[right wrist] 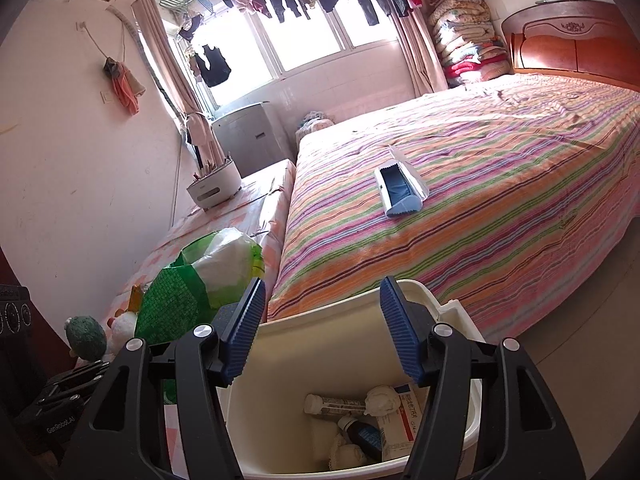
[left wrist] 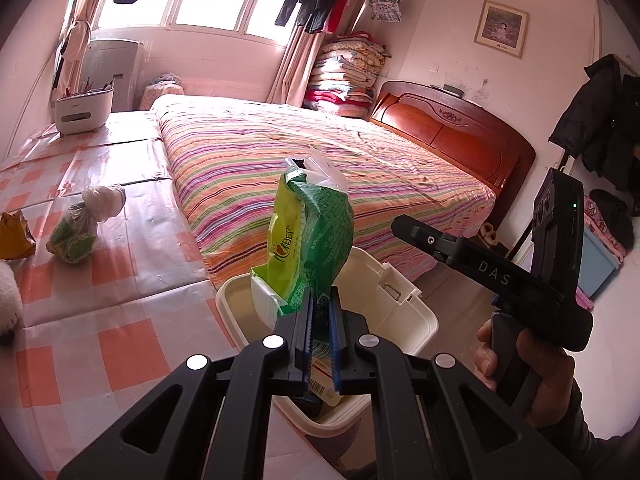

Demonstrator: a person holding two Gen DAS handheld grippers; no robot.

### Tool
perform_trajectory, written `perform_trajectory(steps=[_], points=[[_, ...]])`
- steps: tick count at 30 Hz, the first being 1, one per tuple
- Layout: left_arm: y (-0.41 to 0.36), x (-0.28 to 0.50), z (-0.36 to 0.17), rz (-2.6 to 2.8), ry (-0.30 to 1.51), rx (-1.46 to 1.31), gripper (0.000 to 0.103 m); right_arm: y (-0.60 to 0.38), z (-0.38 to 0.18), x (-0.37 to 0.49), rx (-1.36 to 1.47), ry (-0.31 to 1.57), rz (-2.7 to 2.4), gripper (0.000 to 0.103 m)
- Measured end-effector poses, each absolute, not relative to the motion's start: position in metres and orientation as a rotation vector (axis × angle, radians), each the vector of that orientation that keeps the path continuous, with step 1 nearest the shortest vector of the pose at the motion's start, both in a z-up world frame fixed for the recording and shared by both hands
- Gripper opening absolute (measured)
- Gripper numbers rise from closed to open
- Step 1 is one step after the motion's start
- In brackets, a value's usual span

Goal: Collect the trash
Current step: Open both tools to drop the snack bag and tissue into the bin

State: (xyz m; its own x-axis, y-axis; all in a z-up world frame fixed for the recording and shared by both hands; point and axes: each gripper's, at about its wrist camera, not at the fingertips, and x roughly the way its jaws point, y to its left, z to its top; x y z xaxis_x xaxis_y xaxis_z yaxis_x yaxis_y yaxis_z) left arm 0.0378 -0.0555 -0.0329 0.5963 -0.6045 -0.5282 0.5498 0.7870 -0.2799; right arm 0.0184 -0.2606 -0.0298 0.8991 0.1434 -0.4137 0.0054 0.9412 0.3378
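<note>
My left gripper is shut on a green and yellow snack wrapper and holds it upright just above the cream trash bin. The same wrapper shows at the left of the right wrist view. My right gripper is open and empty, its fingers hovering over the bin. The bin holds a tube, a small dark bottle, a medicine box and crumpled white paper. A blue and white package lies on the striped bed.
On the checkered side surface lie a tied green and white plastic bag and a yellow wrapper. A white desktop container stands at its far end. The striped bed fills the middle. Stuffed toys sit at the left.
</note>
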Motion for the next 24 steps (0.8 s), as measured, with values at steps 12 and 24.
perform_trajectory(steps=[12,24], points=[[-0.070,0.032,-0.040,-0.690,0.668,-0.061,0.009,-0.265,-0.030,0.014,0.362,0.441,0.057,0.060],[-0.059,0.022,-0.026,-0.601,0.575,-0.088,0.081,-0.264,-0.033,0.015,0.371,0.448,0.065,0.061]])
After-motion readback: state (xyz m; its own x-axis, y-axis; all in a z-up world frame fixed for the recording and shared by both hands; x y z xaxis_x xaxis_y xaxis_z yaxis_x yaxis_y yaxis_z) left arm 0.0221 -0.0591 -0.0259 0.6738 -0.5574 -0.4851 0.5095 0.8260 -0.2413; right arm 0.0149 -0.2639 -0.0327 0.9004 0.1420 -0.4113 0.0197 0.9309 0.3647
